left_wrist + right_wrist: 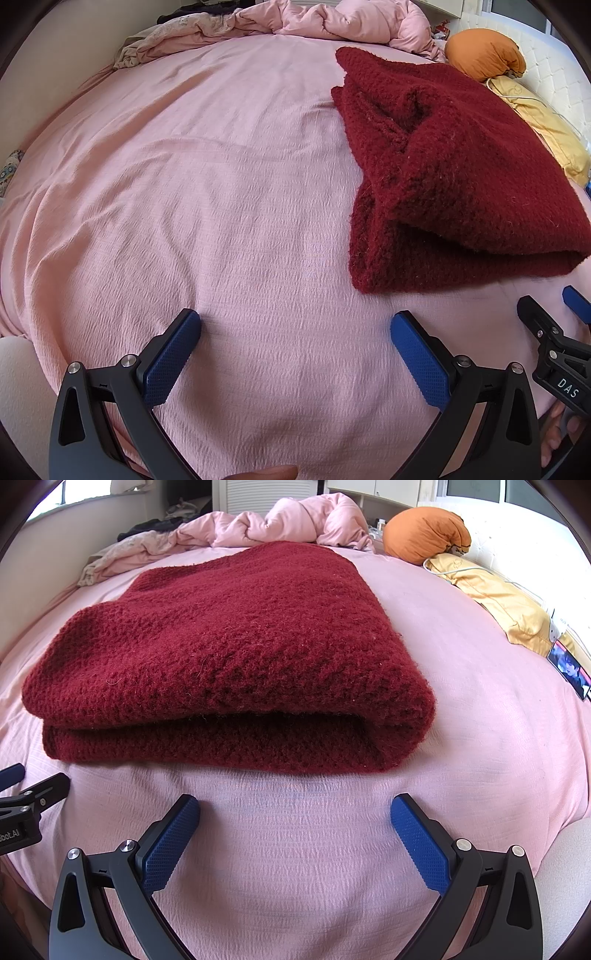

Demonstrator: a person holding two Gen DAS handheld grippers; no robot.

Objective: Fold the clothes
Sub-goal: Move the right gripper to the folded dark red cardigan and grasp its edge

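Sweater (229, 657), frame centre: folded on bed (295, 849). Left gripper (295, 328), right gripper (295, 808): both spread, empty. Next, probably: tidy or finish.

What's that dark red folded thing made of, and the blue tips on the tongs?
The red garment looks like thick knitted wool or a wool-like yarn: bumpy stitches, matte, with stray fuzzy fibres along the edges. The blue pads on the right gripper seem to be rubber or soft plastic, going by their fine dimpled grip texture; the black frame behind them looks like hard moulded plastic.
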